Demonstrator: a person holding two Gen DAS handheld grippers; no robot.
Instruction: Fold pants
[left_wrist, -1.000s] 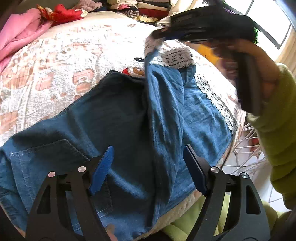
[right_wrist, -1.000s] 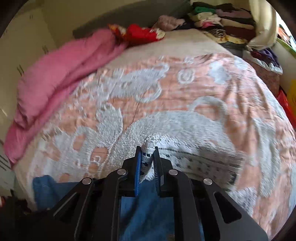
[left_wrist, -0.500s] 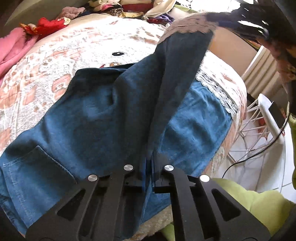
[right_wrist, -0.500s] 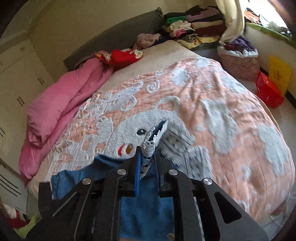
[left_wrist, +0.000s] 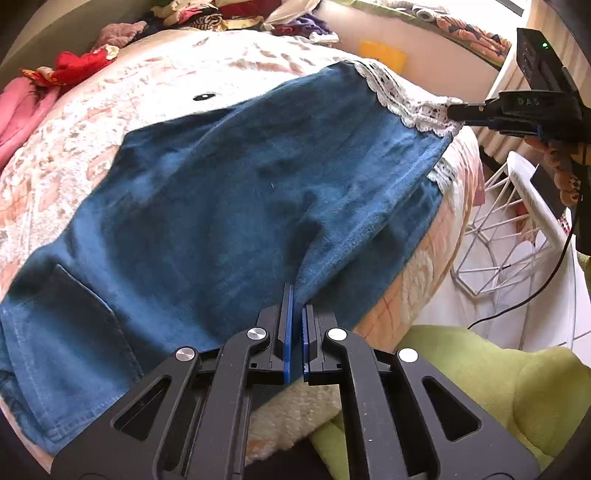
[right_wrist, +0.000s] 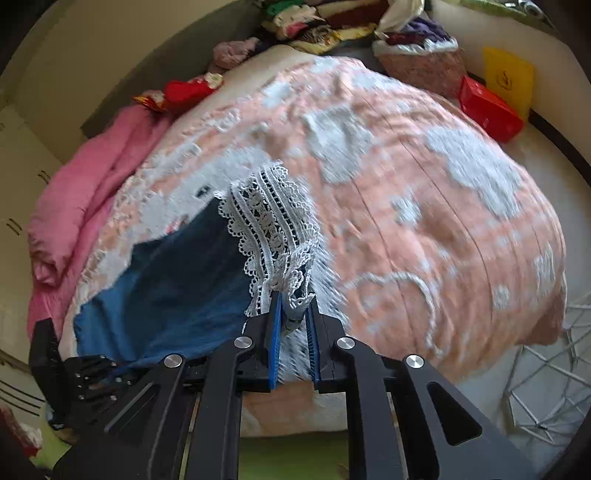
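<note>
- My left gripper (left_wrist: 295, 306) is clamped down on the near side edge of the pants (left_wrist: 221, 206), a pinch of blue denim caught between the blue pads, right at the near edge of the bed (left_wrist: 236, 55).
- My right gripper (right_wrist: 293, 306) is clenched on the white lace hem (right_wrist: 273, 236) at the end of the leg. You can see lace bunched between the pads in the right wrist view.
- From the left wrist view the right gripper (left_wrist: 458, 110) sits off to the upper right, holding the lace corner up a bit so the leg is stretched out between the two grippers.
- Pants are spread across the peach and white patterned bedspread (right_wrist: 424, 192), one leg laid over the other, with a second strip of lace peeking out underneath near the bed's right edge. Back pocket (left_wrist: 74, 306) is down at lower left.
- Right wrist picture is smeared on the bedspread, so fine detail there is a wash.
- Around the edges: pink blanket (right_wrist: 85, 192) on the left, pile of clothes (right_wrist: 332, 22) at the far end, white wire basket (left_wrist: 517, 236) beside the bed, red box (right_wrist: 487, 110) and a yellow thing (right_wrist: 509, 81) on the far side.
- A lime green sleeve (left_wrist: 498, 384) shows under the left gripper.
</note>
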